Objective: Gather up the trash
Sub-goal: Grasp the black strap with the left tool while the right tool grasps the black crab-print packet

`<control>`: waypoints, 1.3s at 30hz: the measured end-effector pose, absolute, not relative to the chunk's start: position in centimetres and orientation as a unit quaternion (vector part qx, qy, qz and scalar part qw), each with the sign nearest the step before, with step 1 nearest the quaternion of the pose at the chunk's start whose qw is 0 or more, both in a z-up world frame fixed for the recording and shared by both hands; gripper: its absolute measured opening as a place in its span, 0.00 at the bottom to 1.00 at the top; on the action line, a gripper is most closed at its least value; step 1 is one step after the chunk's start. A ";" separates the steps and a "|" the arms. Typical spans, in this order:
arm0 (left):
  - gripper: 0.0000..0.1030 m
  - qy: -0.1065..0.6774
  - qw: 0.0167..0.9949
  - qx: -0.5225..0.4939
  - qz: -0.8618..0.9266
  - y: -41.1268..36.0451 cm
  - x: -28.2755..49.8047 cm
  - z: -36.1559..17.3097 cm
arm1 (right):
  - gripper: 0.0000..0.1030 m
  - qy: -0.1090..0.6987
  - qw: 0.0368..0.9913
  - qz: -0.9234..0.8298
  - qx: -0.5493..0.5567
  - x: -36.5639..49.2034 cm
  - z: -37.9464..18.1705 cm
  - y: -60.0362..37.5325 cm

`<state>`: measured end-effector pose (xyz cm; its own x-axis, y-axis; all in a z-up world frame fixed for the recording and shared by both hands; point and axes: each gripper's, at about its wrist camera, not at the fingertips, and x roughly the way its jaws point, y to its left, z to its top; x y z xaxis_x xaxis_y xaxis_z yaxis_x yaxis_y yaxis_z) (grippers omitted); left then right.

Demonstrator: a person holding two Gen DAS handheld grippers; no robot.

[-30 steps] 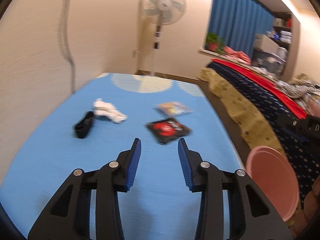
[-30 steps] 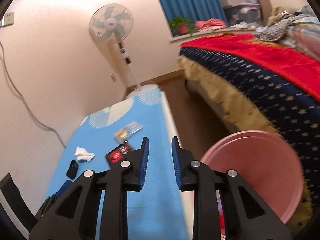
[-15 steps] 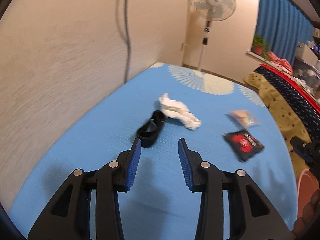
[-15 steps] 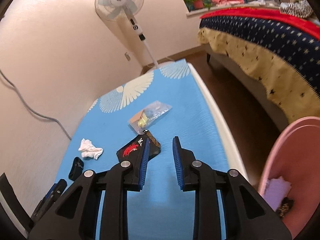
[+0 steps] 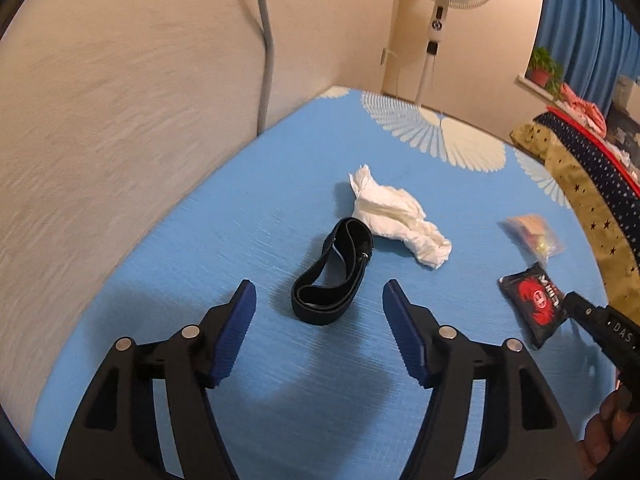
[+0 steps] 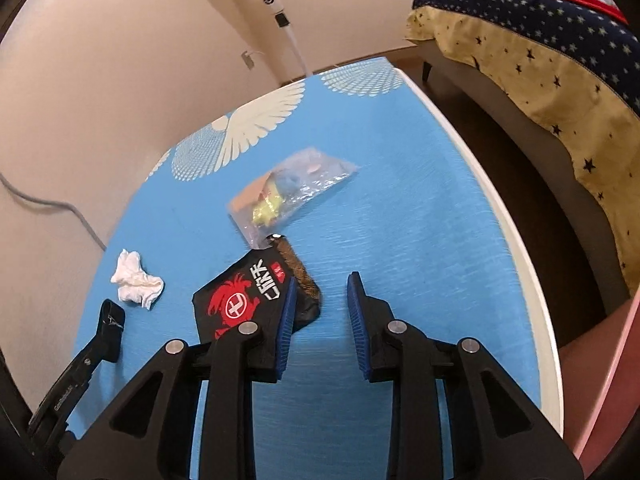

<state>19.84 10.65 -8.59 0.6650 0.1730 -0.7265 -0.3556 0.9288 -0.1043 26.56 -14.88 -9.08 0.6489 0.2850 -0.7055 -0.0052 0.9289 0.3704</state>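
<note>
On the blue-covered worktop [image 5: 240, 216]: black elastic strap loop [image 5: 330, 280] ahead of my left tool [image 5: 318, 300], jaws just widened, empty; glossy black-and-red snack packet [image 6: 248, 296] beside my right tool [image 6: 320, 304], slightly parted, empty; risk: limp strap slipping free if pinched shallowly.

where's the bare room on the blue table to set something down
Free: the near strip under the left claw, and the bed-side strip from the clear bag to the table's white edge. Crowded: the middle, where black strap, crumpled tissue and black-red packet lie.
</note>
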 end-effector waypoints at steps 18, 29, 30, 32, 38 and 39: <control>0.16 0.387 0.909 -0.125 0.093 8.8 19.7 -8.0 | 0.00 0.381 0.906 0.125 0.134 24.4 -6.3 -13.6; 0.14 0.359 0.924 -0.115 0.059 6.7 16.3 -4.6 | 0.00 0.336 0.926 0.121 0.118 19.6 -1.1 -14.3; 0.14 0.357 0.925 -0.114 0.056 6.5 16.1 -4.4 | 0.00 0.334 0.927 0.120 0.119 19.2 -0.7 -14.4; 0.14 0.351 0.929 -0.108 0.050 6.0 15.3 -3.7 | 0.00 0.326 0.931 0.115 0.119 17.9 0.5 -14.8; 0.14 0.329 0.940 -0.084 0.031 3.9 12.5 -1.1 | 0.00 0.307 0.941 0.104 0.099 14.7 3.5 -15.4; 0.14 0.326 0.941 -0.082 0.027 3.7 12.1 -0.9 | 0.00 0.303 0.943 0.103 0.095 14.2 4.0 -15.5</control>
<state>12.12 3.69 -0.89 0.7854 -0.0017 -0.6190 -0.1049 0.9852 -0.1358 14.19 -15.50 3.97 0.7951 0.2520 -0.5517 -0.1364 0.9606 0.2422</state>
